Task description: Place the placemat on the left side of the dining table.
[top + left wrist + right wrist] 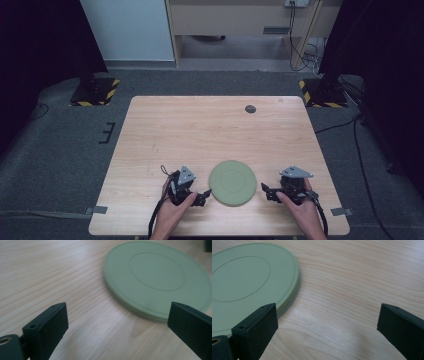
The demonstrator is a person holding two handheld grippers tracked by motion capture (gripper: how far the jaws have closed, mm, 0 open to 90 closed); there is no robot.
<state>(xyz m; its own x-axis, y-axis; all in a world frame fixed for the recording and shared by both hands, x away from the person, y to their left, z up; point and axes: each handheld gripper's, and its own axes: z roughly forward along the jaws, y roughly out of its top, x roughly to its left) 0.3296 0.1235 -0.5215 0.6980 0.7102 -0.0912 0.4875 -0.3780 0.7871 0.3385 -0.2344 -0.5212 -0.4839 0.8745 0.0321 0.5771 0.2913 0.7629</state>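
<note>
Pale wood bench (200, 130) carries a green plate (232, 183) near its front edge. Left claw (204, 192) sits just beside the plate's left rim, jaws wide and empty; right claw (265, 190) sits just beside its right rim, jaws likewise wide and empty.

small dark disc (250, 108) on far table — too small to identify, plate (249, 280) cut off at left edge
</note>
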